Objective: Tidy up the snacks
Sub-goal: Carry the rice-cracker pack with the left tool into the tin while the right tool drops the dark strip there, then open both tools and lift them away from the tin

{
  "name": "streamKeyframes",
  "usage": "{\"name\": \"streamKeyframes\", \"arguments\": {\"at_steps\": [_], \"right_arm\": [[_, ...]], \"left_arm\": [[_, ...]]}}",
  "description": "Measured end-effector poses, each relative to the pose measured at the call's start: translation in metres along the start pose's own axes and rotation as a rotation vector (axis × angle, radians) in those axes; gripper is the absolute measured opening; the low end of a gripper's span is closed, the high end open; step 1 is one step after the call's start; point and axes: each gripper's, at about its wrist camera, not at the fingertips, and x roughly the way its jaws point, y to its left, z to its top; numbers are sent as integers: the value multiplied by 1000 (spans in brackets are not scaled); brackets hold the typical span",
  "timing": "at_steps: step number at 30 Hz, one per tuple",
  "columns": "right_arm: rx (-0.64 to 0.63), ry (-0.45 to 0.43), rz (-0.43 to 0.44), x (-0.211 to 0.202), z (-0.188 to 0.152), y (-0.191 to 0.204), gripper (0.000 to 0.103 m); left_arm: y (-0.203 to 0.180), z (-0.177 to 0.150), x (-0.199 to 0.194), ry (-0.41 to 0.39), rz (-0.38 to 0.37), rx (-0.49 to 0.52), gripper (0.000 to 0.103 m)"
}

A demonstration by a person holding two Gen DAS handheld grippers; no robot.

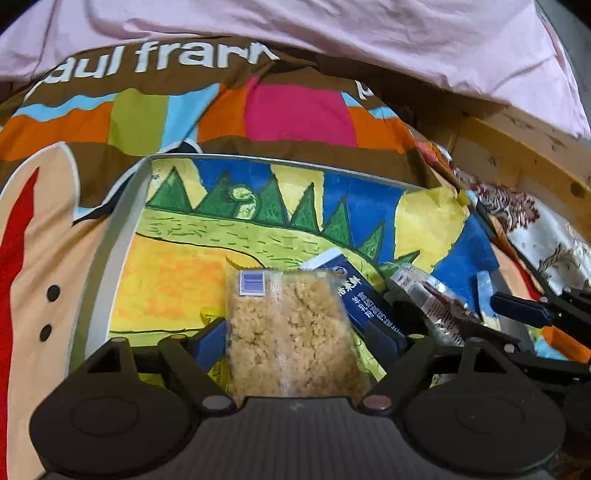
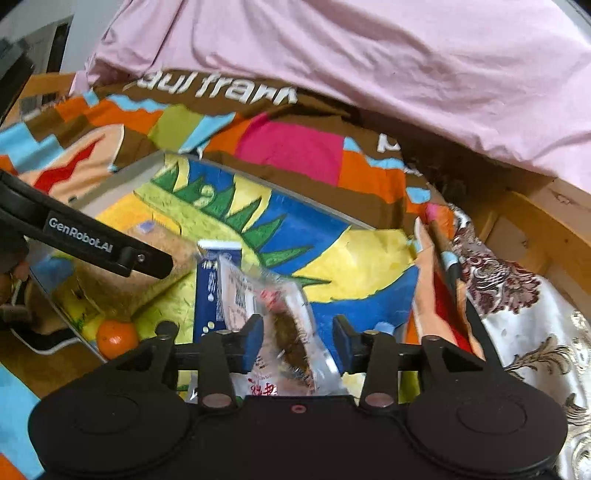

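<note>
A grey tray (image 1: pixel 122 221) lined with a bright dinosaur drawing lies on the bed. My left gripper (image 1: pixel 301 338) is open, its blue pads either side of a clear pack of beige crumbly snack (image 1: pixel 291 332) lying in the tray. A blue and white carton (image 1: pixel 354 291) and a clear wrapped snack (image 1: pixel 428 299) lie to its right. In the right wrist view my right gripper (image 2: pixel 297 341) is open around the clear wrapped brown snack (image 2: pixel 291 325), beside the blue carton (image 2: pixel 208 291). An orange (image 2: pixel 116 338) sits at the tray's near left.
The tray (image 2: pixel 122 173) rests on a colourful patterned quilt (image 1: pixel 295 110) with a pink sheet (image 1: pixel 369 33) behind. A wooden bed frame (image 1: pixel 517 147) and a floral cloth (image 2: pixel 517 295) lie to the right. The left gripper's arm (image 2: pixel 85 236) crosses the right view's left side.
</note>
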Motion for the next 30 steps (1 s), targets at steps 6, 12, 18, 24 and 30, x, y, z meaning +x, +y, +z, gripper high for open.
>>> {"name": "streamKeyframes", "arguments": {"at_steps": [6, 12, 18, 24, 30], "right_arm": [[83, -86, -5, -37, 7, -13, 72], [145, -188, -15, -85, 20, -19, 88], [153, -324, -28, -149, 32, -11, 102], [180, -368, -33, -197, 33, -2, 102], [172, -389, -34, -239, 20, 16, 102]], "left_arm": [[1, 4, -33, -82, -3, -23, 99], [-4, 7, -75, -176, 12, -25, 102], [-7, 4, -126, -268, 22, -32, 102], [-14, -9, -182, -374, 33, -10, 103], [-14, -28, -228, -431, 52, -1, 103]]}}
